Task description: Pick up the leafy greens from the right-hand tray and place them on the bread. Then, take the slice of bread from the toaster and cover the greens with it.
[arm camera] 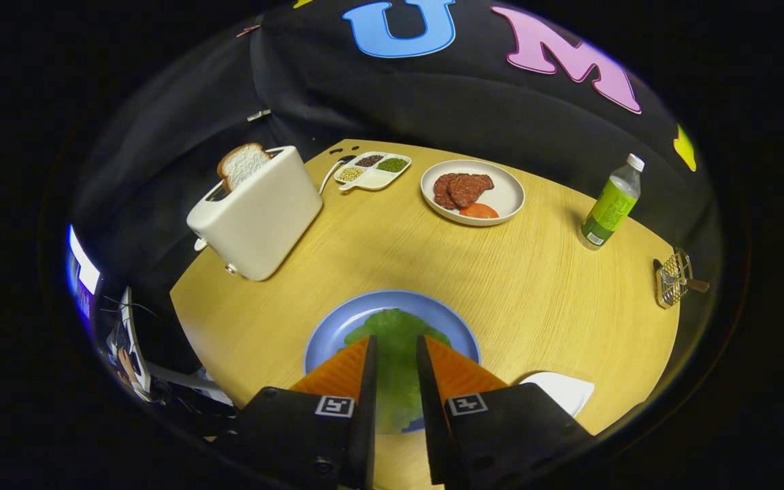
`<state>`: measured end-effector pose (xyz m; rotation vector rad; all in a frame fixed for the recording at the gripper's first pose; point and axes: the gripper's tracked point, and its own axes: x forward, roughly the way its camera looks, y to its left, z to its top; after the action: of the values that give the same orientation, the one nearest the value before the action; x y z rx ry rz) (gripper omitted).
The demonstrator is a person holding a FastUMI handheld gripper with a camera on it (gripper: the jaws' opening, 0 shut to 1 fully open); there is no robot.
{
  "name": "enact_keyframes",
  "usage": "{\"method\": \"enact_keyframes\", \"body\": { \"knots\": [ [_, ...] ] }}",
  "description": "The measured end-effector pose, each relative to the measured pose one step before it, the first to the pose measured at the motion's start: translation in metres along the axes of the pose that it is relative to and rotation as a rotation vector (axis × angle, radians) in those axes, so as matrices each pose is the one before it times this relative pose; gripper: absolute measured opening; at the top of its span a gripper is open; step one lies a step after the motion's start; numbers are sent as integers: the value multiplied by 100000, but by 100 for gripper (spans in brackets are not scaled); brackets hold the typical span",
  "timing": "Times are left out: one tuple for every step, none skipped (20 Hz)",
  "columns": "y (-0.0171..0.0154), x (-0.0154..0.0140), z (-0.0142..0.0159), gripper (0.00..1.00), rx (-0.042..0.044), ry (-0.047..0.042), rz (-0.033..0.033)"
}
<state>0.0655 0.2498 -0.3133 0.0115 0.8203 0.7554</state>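
Observation:
The leafy greens [397, 333] spread over the middle of a blue plate [337, 327] at the table's near side. They hide whatever lies under them. My gripper [396, 348] hangs right over the plate, its fingers narrowly apart with the green leaf filling the gap, so it is shut on the greens. A white toaster [259, 221] stands beyond the plate to the left, and a slice of bread [242, 165] sticks up out of its slot. The corner of a white tray [562, 391] shows just right of the fingers.
At the back of the round wooden table [555, 299] are a white plate [501, 197] with meat patties and a tomato slice, and a small divided dish of grains [373, 170]. A green bottle [610, 204] stands far right, a small wire basket [672, 279] at the right edge.

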Motion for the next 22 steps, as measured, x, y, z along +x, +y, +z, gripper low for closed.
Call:
{"method": "enact_keyframes", "body": {
  "knots": [
    [127,-346,285,36,79,-1091,13],
    [288,-482,464,37,-157,-1622,121],
    [272,-699,763,38,-919,-2333,-91],
    [480,-623,914,39,-1419,-3045,122],
    [651,-622,1039,45,-1459,-3008,503],
    [623,-643,1094,51,-1503,-2891,450],
    [732,-403,1054,57,-1520,-2563,740],
    [1034,-559,1204,61,-1564,-2483,1147],
    [1002,-309,1223,67,-1739,-2678,1172],
    [1006,-147,1284,73,-1624,-2291,1594],
    [1132,-68,1481,76,-1739,-2604,1730],
    [1075,148,1096,77,-1075,-1981,1688],
    [1038,443,1131,80,-960,-1530,1710],
    [934,626,1048,81,-537,-1367,1296],
    [1024,599,1177,84,11,-1596,1113],
    [1166,991,1178,85,516,-1804,1548],
    [1124,914,864,86,583,-979,1489],
    [898,816,690,86,333,-328,973],
    [780,943,633,86,183,-405,305],
    [694,1062,617,86,206,-212,145],
    [658,904,495,86,505,-211,-86],
    [838,1012,583,86,374,-777,157]
  ]
}}
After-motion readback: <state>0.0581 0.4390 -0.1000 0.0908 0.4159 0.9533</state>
